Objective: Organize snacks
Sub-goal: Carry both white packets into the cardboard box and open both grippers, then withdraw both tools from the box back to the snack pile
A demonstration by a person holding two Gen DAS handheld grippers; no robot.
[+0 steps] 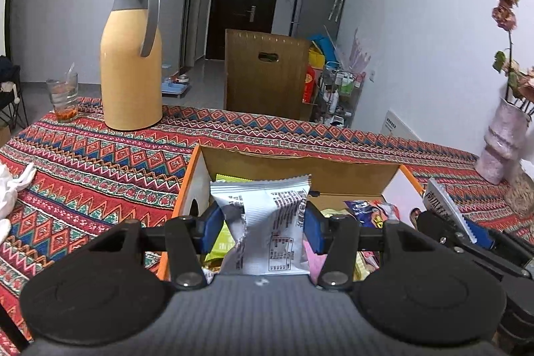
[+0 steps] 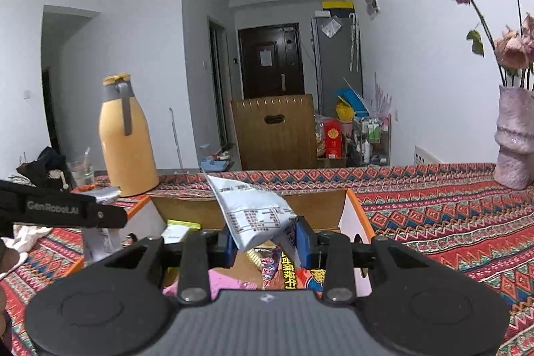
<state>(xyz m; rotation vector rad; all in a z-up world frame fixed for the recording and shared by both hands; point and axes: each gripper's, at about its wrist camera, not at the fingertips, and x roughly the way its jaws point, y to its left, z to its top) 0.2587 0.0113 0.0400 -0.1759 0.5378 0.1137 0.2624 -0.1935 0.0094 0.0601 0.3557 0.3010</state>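
Note:
My left gripper (image 1: 263, 224) is shut on a silver-white snack packet (image 1: 267, 222) and holds it above an open orange-edged cardboard box (image 1: 300, 169) with several colourful snack packs inside. My right gripper (image 2: 267, 242) is shut on another silver-white snack packet (image 2: 250, 212), also over the same box (image 2: 353, 216), at its right side. In the left wrist view the right gripper shows at the right edge with its packet (image 1: 447, 206). In the right wrist view the left gripper's arm (image 2: 66, 212) shows at the left.
The box stands on a table with a red patterned cloth (image 1: 100, 162). A yellow thermos jug (image 1: 130, 62) and a glass (image 1: 63, 99) stand at the far left. A pink vase with dried flowers (image 2: 514, 139) stands at the right. A white cloth (image 1: 13, 189) lies left.

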